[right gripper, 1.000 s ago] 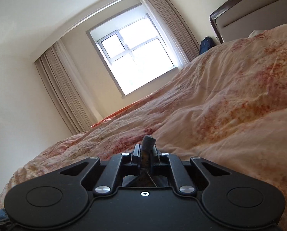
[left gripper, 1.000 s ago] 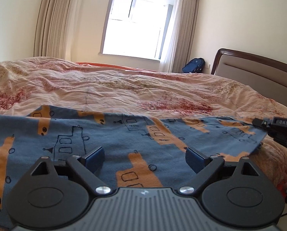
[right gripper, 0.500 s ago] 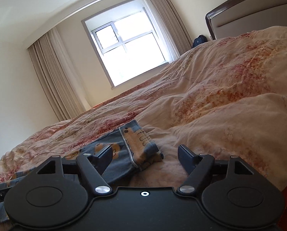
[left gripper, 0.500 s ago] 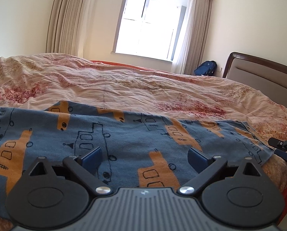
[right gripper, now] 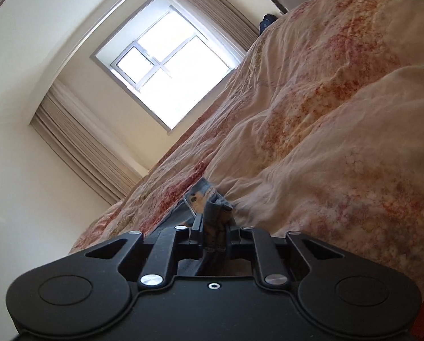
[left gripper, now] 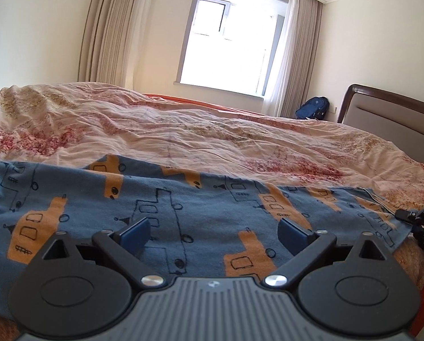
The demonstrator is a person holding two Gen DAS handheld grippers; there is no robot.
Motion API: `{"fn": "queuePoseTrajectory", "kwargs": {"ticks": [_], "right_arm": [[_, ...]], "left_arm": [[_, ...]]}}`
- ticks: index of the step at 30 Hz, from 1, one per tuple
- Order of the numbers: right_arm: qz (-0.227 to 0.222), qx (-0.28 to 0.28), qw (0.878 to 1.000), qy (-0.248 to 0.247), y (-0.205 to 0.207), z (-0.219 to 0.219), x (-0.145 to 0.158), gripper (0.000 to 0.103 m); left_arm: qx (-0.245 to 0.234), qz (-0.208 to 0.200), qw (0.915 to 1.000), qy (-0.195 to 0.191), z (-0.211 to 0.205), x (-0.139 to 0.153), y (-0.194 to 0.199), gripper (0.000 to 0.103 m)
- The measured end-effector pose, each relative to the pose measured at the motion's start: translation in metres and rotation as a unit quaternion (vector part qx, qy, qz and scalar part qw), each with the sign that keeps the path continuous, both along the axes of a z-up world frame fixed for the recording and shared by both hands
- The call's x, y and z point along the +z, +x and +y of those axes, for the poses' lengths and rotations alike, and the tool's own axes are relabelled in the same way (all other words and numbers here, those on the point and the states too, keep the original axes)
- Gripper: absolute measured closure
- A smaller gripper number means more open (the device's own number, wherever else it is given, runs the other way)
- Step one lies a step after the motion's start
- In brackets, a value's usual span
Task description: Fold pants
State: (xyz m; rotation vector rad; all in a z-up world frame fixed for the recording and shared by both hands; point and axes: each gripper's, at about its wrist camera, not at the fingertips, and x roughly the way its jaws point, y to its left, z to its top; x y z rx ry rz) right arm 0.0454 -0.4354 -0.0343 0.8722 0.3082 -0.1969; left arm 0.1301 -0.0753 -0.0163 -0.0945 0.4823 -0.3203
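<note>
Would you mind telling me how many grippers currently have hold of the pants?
1. The right gripper is shut on a bunched corner of the pants. The left gripper hovers open above the fabric, gripping nothing.

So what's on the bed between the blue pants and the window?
Only the rumpled flowery quilt, with nothing on it, lies between the pants and the window, as the left wrist view shows.

Soft matt knit pants (left gripper: 183,213); wrinkled cotton-looking quilt (left gripper: 212,136) on the bed; matt black plastic left gripper (left gripper: 213,231) with shiny metal rivets; glossy wooden headboard (left gripper: 388,99).
</note>
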Motion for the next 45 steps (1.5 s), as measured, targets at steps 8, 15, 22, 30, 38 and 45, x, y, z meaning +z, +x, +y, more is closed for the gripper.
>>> {"fn": "queuePoseTrajectory", "kwargs": {"ticks": [8,15,22,30,38,45], "right_arm": [[0.020,-0.008,0.998,-0.055,0.002,0.005,0.005,0.089],[0.024,-0.011,0.997,-0.072,-0.001,0.013,-0.006,0.082],[0.010,0.017,0.994,-0.111,0.004,0.028,0.001,0.041],[0.012,0.021,0.989,-0.144,0.010,0.037,-0.003,0.033],[0.010,0.024,0.988,-0.152,0.009,0.039,-0.003,0.032],[0.012,0.024,0.987,-0.157,0.009,0.041,-0.004,0.032]], "left_arm": [[0.121,-0.006,0.9922,0.028,0.070,0.009,0.018,0.001],[0.085,0.003,0.9961,0.024,0.111,0.028,0.061,0.001],[-0.062,0.083,0.9935,0.048,0.088,0.022,0.130,0.009],[-0.078,0.144,0.9821,0.093,0.081,0.013,0.172,0.093],[-0.075,0.076,0.9860,0.128,0.066,0.029,0.162,0.098],[-0.075,0.060,0.9833,0.155,0.060,0.007,0.160,0.090]]}}
